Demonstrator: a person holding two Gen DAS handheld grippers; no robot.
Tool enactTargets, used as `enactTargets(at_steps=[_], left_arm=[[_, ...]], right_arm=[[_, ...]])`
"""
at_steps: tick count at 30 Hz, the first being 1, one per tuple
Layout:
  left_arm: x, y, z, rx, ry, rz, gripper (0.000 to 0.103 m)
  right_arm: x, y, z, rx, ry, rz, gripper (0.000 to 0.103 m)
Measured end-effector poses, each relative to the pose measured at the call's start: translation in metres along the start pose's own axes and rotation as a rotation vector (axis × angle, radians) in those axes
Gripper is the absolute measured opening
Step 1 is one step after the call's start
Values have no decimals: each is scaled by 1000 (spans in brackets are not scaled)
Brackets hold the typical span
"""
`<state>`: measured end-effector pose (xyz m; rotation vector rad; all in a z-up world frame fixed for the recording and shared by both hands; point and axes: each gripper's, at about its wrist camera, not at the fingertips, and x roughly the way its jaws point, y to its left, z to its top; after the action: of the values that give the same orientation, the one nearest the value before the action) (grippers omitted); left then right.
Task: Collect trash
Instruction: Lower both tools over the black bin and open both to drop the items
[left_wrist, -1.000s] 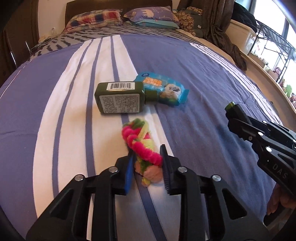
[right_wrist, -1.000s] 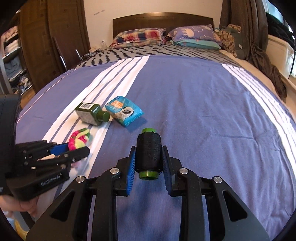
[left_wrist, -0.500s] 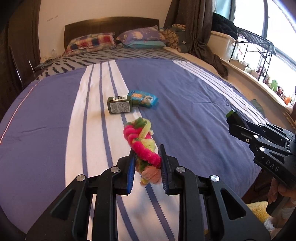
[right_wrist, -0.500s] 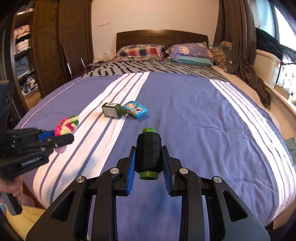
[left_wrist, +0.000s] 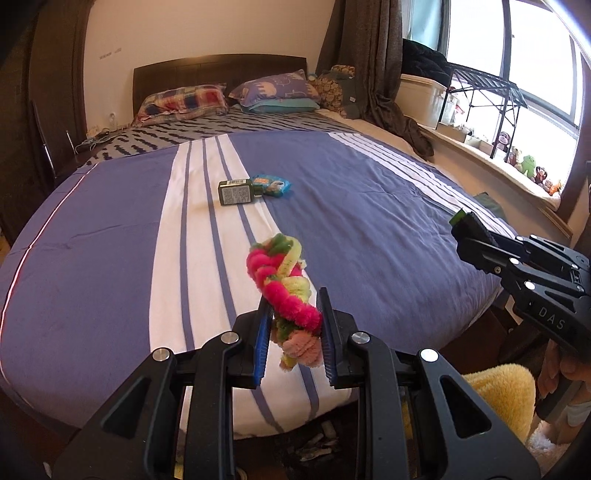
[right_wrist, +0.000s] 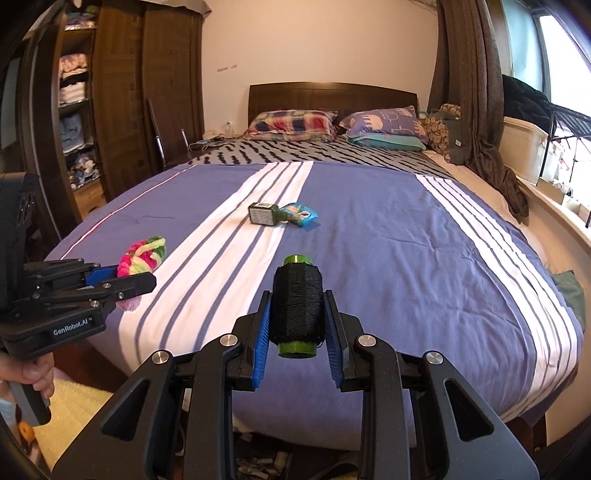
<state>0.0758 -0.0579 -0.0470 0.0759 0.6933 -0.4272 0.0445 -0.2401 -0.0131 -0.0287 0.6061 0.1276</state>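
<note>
My left gripper (left_wrist: 293, 314) is shut on a fuzzy pink, yellow and green braided toy (left_wrist: 286, 280) and holds it in the air above the foot of the bed; it also shows in the right wrist view (right_wrist: 142, 254). My right gripper (right_wrist: 297, 312) is shut on a black thread spool with green ends (right_wrist: 297, 299), also held off the bed. A dark green bottle (left_wrist: 235, 192) and a blue snack packet (left_wrist: 273, 183) lie side by side, touching, on the white stripes in the middle of the bed (left_wrist: 369, 206).
Pillows (right_wrist: 295, 123) lie at the headboard. A wooden wardrobe (right_wrist: 110, 110) stands on the left. A curtain (left_wrist: 373, 74), a rack and a windowsill stand on the right. A yellow rug (left_wrist: 495, 391) and small litter (right_wrist: 258, 461) lie on the floor at the bed's foot.
Both grippers have pulled back and up from the bed with their objects; the bottle and packet now look farther away. The bed's foot edge and floor have come into view.
</note>
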Motion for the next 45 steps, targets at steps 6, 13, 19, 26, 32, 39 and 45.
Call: enactTargets(at_steps=[6, 13, 19, 26, 32, 39, 45], left_arm=[[-18, -1, -40, -28, 20, -13, 22], [-22, -2, -85, -50, 63, -11, 23], [-4, 1, -124, -86, 133, -34, 22], [32, 1, -170, -110, 237, -43, 22], [69, 7, -201, -140, 327, -50, 22], [107, 1, -228, -153, 437, -90, 22], [138, -7, -243, -149, 517, -103, 22]], right_arm=[[-15, 14, -31, -2, 20, 23, 28], [-14, 24, -73, 21, 88, 66, 28], [6, 35, -113, 40, 185, 99, 28], [40, 38, -155, 78, 299, 117, 28], [68, 39, -185, 111, 387, 134, 28], [101, 38, -216, 148, 490, 144, 28], [126, 36, -234, 171, 557, 136, 28]])
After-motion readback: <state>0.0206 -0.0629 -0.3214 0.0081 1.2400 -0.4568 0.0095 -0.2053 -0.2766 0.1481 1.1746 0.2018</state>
